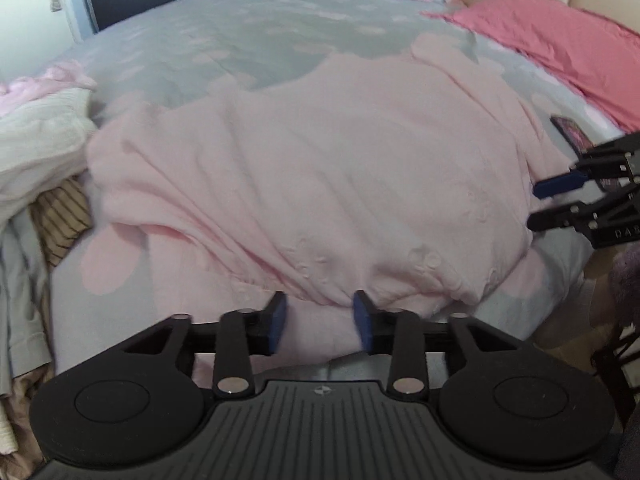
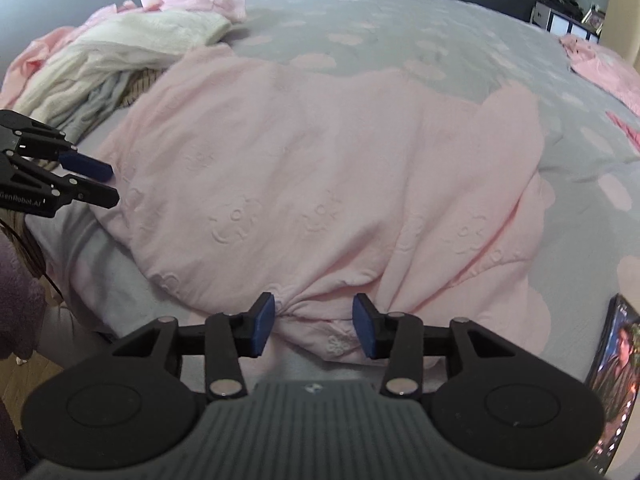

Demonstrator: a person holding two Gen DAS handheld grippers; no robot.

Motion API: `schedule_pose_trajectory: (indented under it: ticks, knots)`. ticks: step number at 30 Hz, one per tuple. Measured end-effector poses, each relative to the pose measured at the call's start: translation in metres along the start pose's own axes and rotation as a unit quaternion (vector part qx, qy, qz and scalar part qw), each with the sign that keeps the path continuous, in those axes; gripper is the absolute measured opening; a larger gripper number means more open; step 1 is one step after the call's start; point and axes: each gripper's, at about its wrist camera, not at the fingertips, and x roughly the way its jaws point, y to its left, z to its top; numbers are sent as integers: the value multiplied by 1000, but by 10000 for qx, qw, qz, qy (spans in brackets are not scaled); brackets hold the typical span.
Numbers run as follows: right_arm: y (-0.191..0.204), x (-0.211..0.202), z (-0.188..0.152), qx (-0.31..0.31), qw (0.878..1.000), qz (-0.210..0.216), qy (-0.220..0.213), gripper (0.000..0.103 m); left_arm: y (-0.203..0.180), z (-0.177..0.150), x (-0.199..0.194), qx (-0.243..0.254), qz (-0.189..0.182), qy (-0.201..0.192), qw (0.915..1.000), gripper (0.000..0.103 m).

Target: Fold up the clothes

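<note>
Both the left tongs (image 1: 320, 322) and right tongs (image 2: 316, 324) gape over the pink garment's (image 1: 312, 184) near hem, seemingly mid-fold; next they need firm bites there.

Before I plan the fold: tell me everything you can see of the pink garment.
The pink garment is pale, soft, with embossed flowers. It lies rumpled and spread on the grey bed, its near edge bunched at the bed's edge. Both claws, left and right, are open astride that edge.

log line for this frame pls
task: fold clothes | left claw: open, at pink garment near hem | right claw: open, same hem | nothing gripped
</note>
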Motion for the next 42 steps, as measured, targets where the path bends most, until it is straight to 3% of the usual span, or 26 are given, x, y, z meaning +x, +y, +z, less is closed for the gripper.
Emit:
schedule_pose_trajectory:
  ticks: [3, 7, 10, 15, 16, 17, 18, 19, 21, 22, 28, 32, 37, 40, 42]
  knots:
    - [-19, -8, 0, 226, 9993, -291, -30, 48, 21, 0, -15, -390, 263, -193, 9987, 44]
    - [-45, -20, 0, 526, 9963, -679, -69, 50, 55, -3, -20, -1222, 612, -186, 9904, 46]
    - [-65, -28, 0, 751, 9924, -968, -99, 56, 72, -6, -13, -1595, 515, -1, 9858, 46]
    - [-87, -14, -9, 1261, 9877, -910, 155, 58, 83, -13, 1, -1913, 213, 254, 9810, 46]
    - [-87, -8, -11, 1323, 9873, -842, 239, 56, 82, -13, 5, -1886, 136, 291, 9815, 46]
    - [-87, -3, -13, 1385, 9868, -773, 323, 46, 79, -14, 8, -1842, 78, 330, 9823, 46]
    - [-85, 1, -13, 1386, 9870, -713, 384, 35, 77, -14, 9, -1798, 72, 355, 9830, 46]
    - [-82, 3, -13, 1363, 9875, -656, 435, 16, 75, -14, 11, -1754, 66, 380, 9837, 37]
    - [-74, 1, -10, 1122, 9898, -752, 457, 8, 71, -13, 13, -1665, 54, 430, 9851, 16]
    - [-70, 0, -9, 1001, 9905, -812, 473, 7, 69, -13, 14, -1619, 63, 439, 9858, 12]
    - [-64, -4, -11, 688, 9886, -1093, 769, 4, 64, -19, -1, -1558, 222, 598, 9857, 6]
    - [-69, 0, -14, 714, 9869, -1112, 923, 4, 65, -25, 3, -1607, 229, 857, 9830, 5]
    - [-76, -6, -10, 939, 9870, -1023, 808, 8, 66, -23, 2, -1571, 268, 854, 9835, 10]
    - [-81, -18, -6, 1152, 9866, -1024, 529, 18, 68, -19, -8, -1639, 384, 666, 9835, 18]
    - [-83, -25, -2, 1311, 9858, -1012, 287, 38, 68, -16, -15, -1655, 518, 488, 9836, 20]
